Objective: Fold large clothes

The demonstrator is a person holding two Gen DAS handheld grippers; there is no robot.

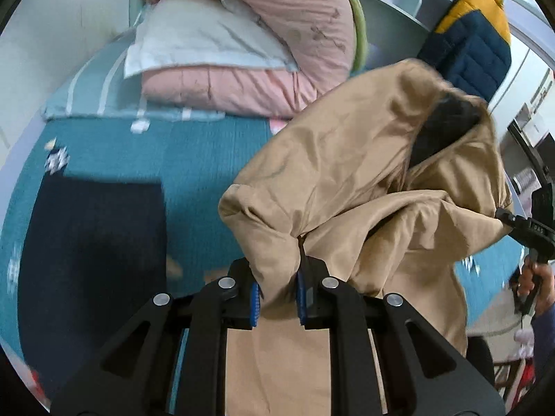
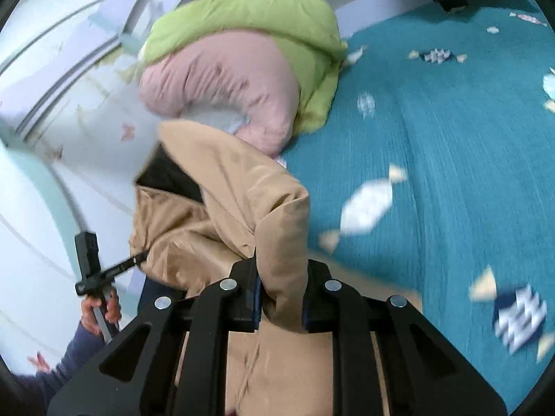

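The coat (image 1: 347,180) hangs lifted over the bed (image 1: 208,159), bunched between the two grippers. The left gripper (image 1: 277,294) has its fingers (image 1: 255,300) narrow and clamped on a gathered fold of tan cloth; at 3 o'clock in its view the right gripper (image 1: 520,225) pinches the far edge.

In the right wrist view the left gripper (image 2: 138,260) bites the cloth at 9 o'clock, while the right gripper (image 2: 281,298) has its fingers (image 2: 255,300) narrow on a thick roll of the coat (image 2: 225,208).

It looks soft, limp and fairly light, with a smooth, slightly shiny weave that may slip from a shallow pinch. It sags and creases freely, so seams, shoulders or hem corners likely give the surest hold.

It is tan throughout, with a dark lining (image 1: 440,128) showing inside an opening at 1 o'clock, possibly a hood or collar.
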